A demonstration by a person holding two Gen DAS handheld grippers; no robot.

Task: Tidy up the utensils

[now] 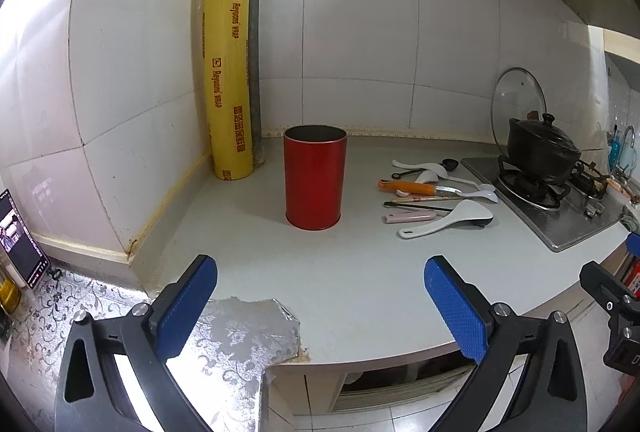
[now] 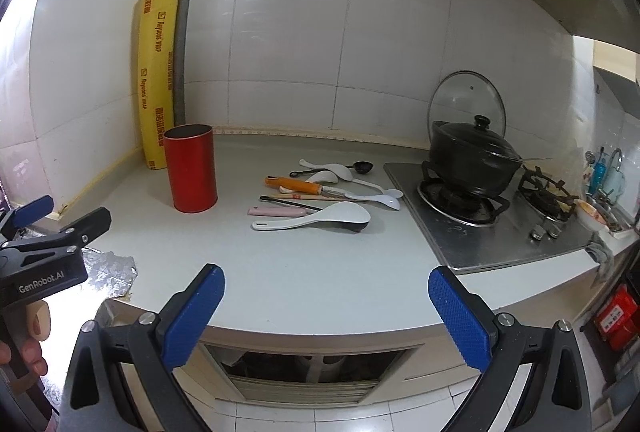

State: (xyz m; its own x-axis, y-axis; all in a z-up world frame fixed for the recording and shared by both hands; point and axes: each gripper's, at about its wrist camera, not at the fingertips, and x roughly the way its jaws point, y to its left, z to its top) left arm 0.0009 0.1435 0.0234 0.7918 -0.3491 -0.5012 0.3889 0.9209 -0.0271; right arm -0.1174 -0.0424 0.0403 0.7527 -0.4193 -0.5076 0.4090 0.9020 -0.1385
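Both grippers — left [image 1: 320,308] and right [image 2: 326,316] — hang spread wide and empty above the counter's [image 2: 320,272] front edge. A red canister [image 1: 315,177] stands upright and open-topped; the utensils [image 2: 320,191] lie in a loose pile between it and the stove [image 2: 492,228].

Readable print: two items

The tall yellow roll of cling film [image 1: 229,67] in the corner reads "Reyuons WRAP" in red; the black body of the left gripper [image 2: 38,272] carries "GenRobot.AI" in white.
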